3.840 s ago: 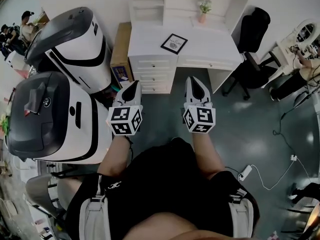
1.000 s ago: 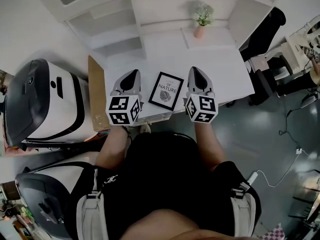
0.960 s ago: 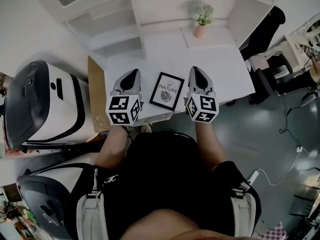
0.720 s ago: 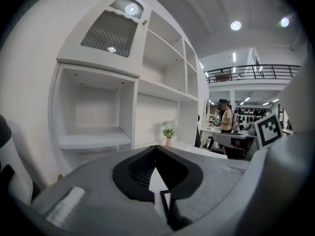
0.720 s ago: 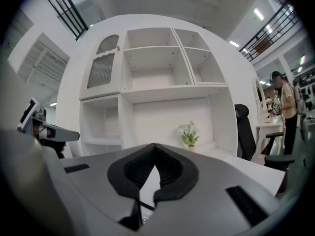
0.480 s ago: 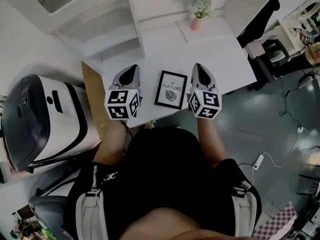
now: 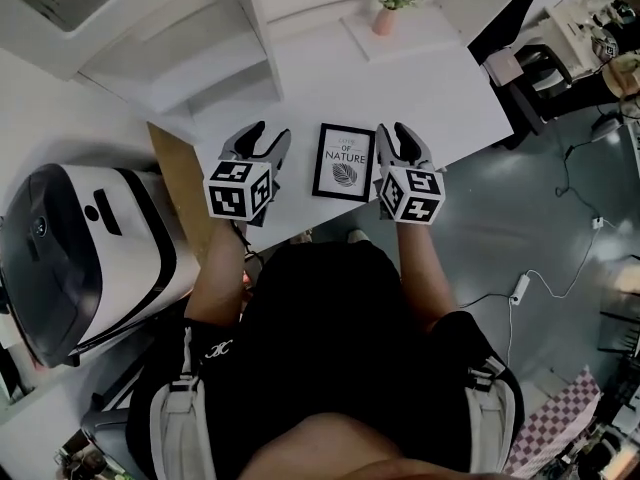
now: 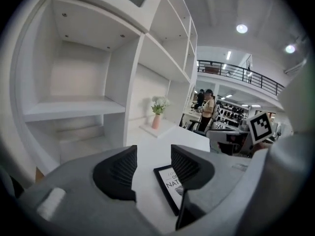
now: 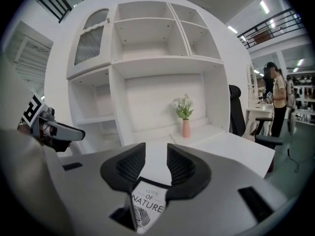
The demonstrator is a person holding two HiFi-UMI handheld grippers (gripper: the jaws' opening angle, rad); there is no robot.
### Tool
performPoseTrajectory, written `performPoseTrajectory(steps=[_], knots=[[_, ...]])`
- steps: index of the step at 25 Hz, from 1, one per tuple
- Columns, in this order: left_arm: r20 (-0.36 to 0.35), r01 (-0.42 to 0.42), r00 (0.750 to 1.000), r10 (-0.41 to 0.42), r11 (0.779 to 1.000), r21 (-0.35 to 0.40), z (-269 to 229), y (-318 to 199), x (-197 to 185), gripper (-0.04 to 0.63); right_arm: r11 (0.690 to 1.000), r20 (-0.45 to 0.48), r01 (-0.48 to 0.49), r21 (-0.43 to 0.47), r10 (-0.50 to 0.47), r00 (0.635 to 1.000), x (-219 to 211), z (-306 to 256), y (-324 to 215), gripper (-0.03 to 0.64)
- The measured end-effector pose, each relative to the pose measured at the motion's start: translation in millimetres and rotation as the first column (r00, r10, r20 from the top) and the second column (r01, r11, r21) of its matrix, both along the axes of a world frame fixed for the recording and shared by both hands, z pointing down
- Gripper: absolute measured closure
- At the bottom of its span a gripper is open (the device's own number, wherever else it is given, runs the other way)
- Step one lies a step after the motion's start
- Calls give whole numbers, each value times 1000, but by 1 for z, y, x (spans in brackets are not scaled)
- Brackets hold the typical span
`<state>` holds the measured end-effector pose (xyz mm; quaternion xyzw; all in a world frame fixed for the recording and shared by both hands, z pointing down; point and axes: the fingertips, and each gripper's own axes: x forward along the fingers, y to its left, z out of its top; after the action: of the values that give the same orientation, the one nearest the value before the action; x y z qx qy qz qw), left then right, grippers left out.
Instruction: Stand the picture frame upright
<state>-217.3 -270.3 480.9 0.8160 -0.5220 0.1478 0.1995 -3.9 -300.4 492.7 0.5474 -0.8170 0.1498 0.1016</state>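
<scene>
Picture frame (image 7: 343,162): black rectangular moulding, white mount, leaf drawing under the words "OF NATURE". Lies flat, face up, near the front edge of the desk, between the two grippers.
White desk with shelf unit (image 7: 440,88): bears the frame and the vase.
Left gripper (image 7: 270,136): jaws just opened, now standing apart with nothing between them. Sits left of the frame, clear of it.
Right gripper (image 7: 395,136): jaws just opened, apart, pressing on nothing. Sits just beside the frame's right edge.
Pink vase with white flowers (image 7: 384,20): stands at the back of the desk.
Head view alone: whole outline of the frame, flanked by both grippers.
Right gripper view alone: lettering at close range, with a corner of the frame showing low in the jaw gap.
Left gripper view alone: the frame's left edge, to the right of its jaws.
</scene>
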Motion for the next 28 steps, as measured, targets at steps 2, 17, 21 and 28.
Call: performPoseTrajectory(steps=[2, 17, 21, 28], knots=[[2, -18, 1000, 18, 999, -44, 16, -1, -4, 375, 999, -5, -17, -51, 17, 1000, 2, 17, 4, 491], [-74, -128, 991, 112, 954, -272, 110, 6, -7, 372, 929, -49, -92, -357, 80, 996, 21, 128, 25, 491], [-104, -136, 989, 107, 934, -332, 135, 11, -14, 373, 903, -70, -87, -420, 64, 996, 20, 153, 25, 491], [-233, -166, 970, 76, 903, -396, 158, 14, -18, 373, 846, -71, -87, -526, 58, 996, 15, 185, 18, 491]])
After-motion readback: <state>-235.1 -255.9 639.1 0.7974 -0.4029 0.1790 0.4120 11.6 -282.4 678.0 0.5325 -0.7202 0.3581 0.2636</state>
